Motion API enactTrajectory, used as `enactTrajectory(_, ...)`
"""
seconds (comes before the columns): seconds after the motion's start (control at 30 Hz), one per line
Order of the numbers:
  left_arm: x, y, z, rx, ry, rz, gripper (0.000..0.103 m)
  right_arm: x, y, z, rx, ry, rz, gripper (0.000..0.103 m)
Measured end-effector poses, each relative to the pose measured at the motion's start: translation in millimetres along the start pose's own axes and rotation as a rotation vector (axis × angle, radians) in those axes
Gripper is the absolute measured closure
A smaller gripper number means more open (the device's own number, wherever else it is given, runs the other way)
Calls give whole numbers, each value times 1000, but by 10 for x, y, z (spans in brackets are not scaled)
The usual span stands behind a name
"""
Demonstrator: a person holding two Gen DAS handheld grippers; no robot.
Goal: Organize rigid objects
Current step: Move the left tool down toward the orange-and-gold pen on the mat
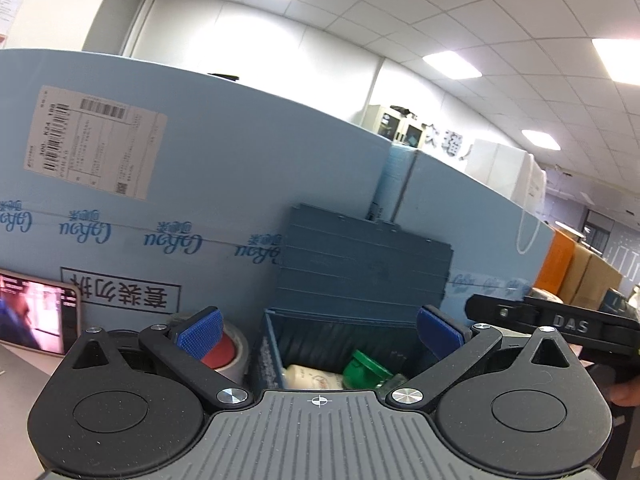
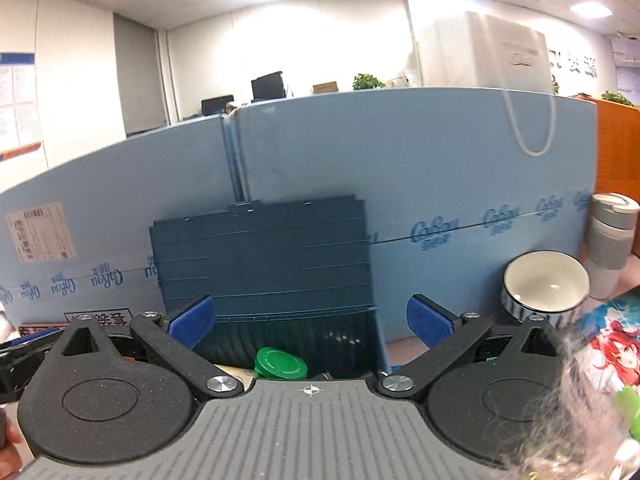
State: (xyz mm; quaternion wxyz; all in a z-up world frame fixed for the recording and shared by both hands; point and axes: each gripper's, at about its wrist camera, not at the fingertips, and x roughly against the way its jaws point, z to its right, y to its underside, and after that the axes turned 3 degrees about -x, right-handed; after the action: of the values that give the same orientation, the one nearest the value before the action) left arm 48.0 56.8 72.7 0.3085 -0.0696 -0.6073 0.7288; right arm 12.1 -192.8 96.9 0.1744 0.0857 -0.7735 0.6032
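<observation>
A: Risk first. Blue storage bin (image 2: 352,340) against the cardboard partition (image 2: 440,200), lid (image 2: 260,256) propped upright behind it. Likely failure: lid knocked forward onto the contents by a gripper passing over the rim. Second: ceramic bowl (image 2: 546,286) and white tumbler (image 2: 610,240) just right of the bin, exposed to a sideways swing of the right gripper (image 2: 310,322).

B: Gripper states?

A: Right gripper spread to its widest, nothing between the pads, above the bin's near edge. Left gripper (image 1: 318,334) also wide apart, empty, facing the same bin.

B: Contents, largest down?

A: Bin: cream labelled bottle (image 1: 312,378) lying on its side, green-capped container (image 2: 280,362) touching it. Rest of the bin floor hidden. Bowl: empty.

B: Outside the bin?

A: Tape roll (image 1: 228,354) just left of the bin, not yet stowed. Phone (image 1: 38,314) further left.
</observation>
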Motion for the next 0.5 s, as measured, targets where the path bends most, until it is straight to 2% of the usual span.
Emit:
enactTrajectory(0.17, 50, 5, 164, -52, 34, 7, 0, 269, 80, 164, -33, -2, 52, 0)
enactTrajectory(0.37, 179, -13, 299, -96, 40, 49, 0, 609, 219, 440, -46, 19, 138, 0)
enactTrajectory(0.5, 230, -1, 421, -126, 99, 46, 0, 789, 307, 678, -73, 41, 158, 0)
